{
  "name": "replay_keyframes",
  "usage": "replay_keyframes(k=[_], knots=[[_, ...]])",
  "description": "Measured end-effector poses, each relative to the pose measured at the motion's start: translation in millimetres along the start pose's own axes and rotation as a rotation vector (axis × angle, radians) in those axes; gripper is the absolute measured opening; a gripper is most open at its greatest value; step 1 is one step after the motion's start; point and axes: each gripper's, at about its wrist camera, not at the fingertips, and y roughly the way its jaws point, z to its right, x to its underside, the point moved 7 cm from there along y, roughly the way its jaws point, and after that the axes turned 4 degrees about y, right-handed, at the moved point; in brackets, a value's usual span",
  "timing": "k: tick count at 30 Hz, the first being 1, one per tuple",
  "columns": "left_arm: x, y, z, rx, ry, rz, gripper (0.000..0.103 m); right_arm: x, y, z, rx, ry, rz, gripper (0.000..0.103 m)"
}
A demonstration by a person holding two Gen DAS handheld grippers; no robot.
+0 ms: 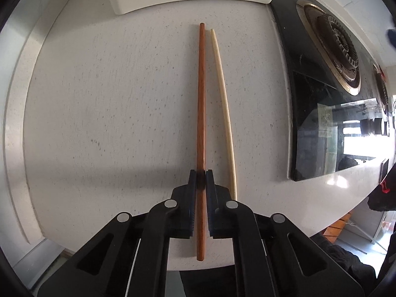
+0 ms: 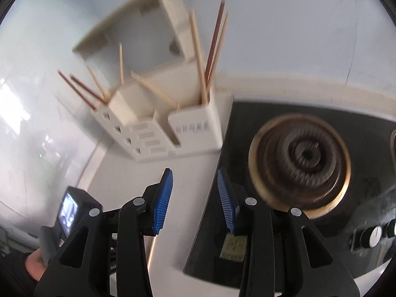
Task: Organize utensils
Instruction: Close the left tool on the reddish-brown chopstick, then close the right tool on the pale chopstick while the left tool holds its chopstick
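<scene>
While holder lettering blurs, unreadable.

The left gripper points forward and level, its jaws nearly together with only a narrow gap between the pads. The right gripper tilts upward, jaws spread wide apart.

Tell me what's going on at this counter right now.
Chopsticks are being sorted into a rack. The left gripper is shut on the reddish-brown chopstick, which lies beside a cream chopstick on the countertop. The right gripper is open and empty, facing the white utensil holder, which already holds several chopsticks.
</scene>
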Motion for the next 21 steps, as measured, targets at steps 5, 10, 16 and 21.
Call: replay_keyframes(k=[5,10,16,21], knots=[[3.0,-6.9,-29.8,0.011,-0.053,0.027,0.007,16.1,28.9,-12.3,-0.014,-0.011,-0.178,0.038],[10.2,-6.1,-47.8,0.017,-0.09,0.047,0.007,34.3,60.2,-35.4,-0.025,-0.046,-0.357,0.038],[9.6,-10.5,-63.6,0.034,-0.135,0.067,0.007,56.4,96.5,-58.2,0.021,-0.063,-0.54,0.038],[11.7,-12.0,-69.7,0.042,-0.156,0.081,0.007,73.5,124.8,-57.0,0.09,0.008,-0.676,0.038]])
